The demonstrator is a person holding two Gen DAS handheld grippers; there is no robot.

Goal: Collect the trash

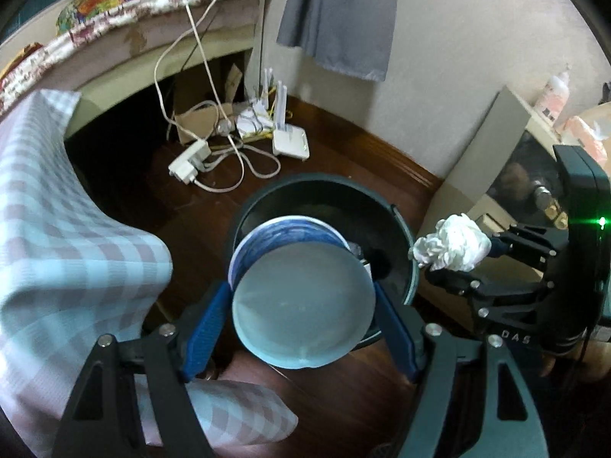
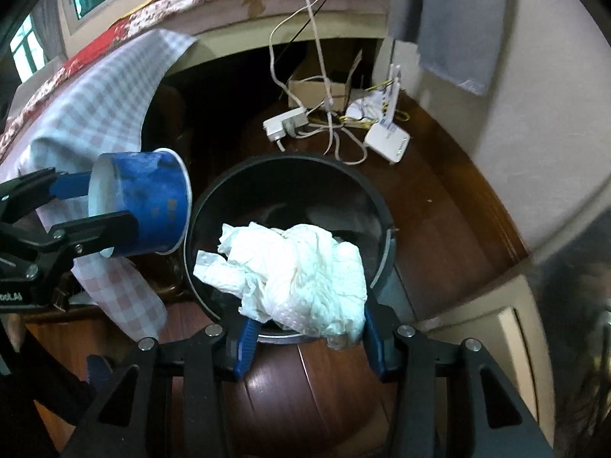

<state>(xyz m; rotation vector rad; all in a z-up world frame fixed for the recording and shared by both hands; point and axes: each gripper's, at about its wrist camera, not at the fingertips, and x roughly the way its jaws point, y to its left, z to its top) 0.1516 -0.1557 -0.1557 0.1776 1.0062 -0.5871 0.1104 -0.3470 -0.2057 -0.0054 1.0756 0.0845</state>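
My left gripper is shut on a blue paper cup, held on its side with its white base toward the camera, above the near rim of a dark round trash bin. The cup also shows in the right wrist view, left of the bin. My right gripper is shut on a crumpled white tissue and holds it over the bin's open mouth. In the left wrist view the tissue hangs at the bin's right edge.
A checked cloth drapes from the bed at the left. A power strip, cables, a white router and a cardboard box lie on the wooden floor behind the bin. A low cabinet stands at the right.
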